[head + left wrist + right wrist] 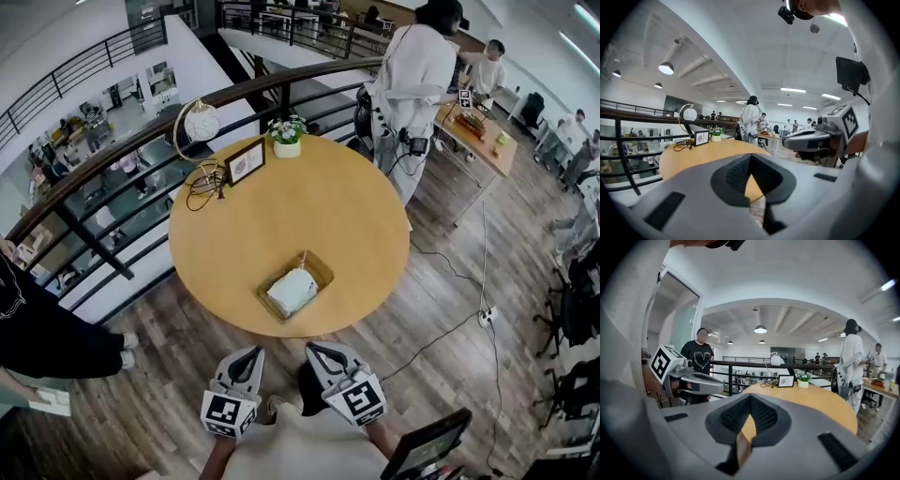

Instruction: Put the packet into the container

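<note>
A white packet (pixel 292 292) lies inside the shallow wooden container (pixel 323 272) on the near part of the round wooden table (pixel 356 216). Both grippers hang low in front of the person's body, short of the table's near edge and clear of the container. The left gripper (pixel 248 356) has its jaws together with nothing between them, and the same shows in the left gripper view (pixel 751 159). The right gripper (pixel 317 352) is also shut and empty, as in the right gripper view (pixel 750 399). Each gripper's camera looks over the tabletop and catches the other gripper beside it.
At the table's far side stand a small picture frame (pixel 246 161), a potted plant (pixel 287 139), a globe lamp (pixel 200 122) and a coil of cable (pixel 202 192). A railing (pixel 112 150) runs behind. A person in white (pixel 412 75) stands beyond the table, one in black (pixel 37 328) at the left.
</note>
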### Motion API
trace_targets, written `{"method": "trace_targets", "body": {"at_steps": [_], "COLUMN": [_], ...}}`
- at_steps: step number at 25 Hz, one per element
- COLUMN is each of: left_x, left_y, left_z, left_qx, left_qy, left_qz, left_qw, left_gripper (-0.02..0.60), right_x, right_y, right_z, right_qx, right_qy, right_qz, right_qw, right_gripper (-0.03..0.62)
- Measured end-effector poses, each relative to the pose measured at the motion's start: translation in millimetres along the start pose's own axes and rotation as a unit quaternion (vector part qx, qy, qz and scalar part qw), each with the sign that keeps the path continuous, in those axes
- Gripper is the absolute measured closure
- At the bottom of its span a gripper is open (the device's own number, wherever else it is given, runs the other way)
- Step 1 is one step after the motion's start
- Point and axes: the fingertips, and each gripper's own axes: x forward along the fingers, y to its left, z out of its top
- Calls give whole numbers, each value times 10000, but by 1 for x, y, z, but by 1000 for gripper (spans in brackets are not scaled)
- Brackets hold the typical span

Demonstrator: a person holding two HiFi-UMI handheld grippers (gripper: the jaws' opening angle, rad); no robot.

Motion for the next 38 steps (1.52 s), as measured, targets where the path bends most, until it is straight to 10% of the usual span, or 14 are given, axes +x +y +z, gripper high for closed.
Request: {"method": "trace_targets", "body": {"at_steps": [38], "left_x": [15], "left_y": [-143], "left_z": [-11], "left_qx": [258], "left_qy": [4], "left_qz": [418], "left_qw": [9988], "left_gripper": [577], "right_x": [-123], "right_y": [-38], "right_z": [-52], "right_qx": [-226], "right_qy": [-258], "right_qz": [316], "right_qw": [9989], "right_gripper": [588]}}
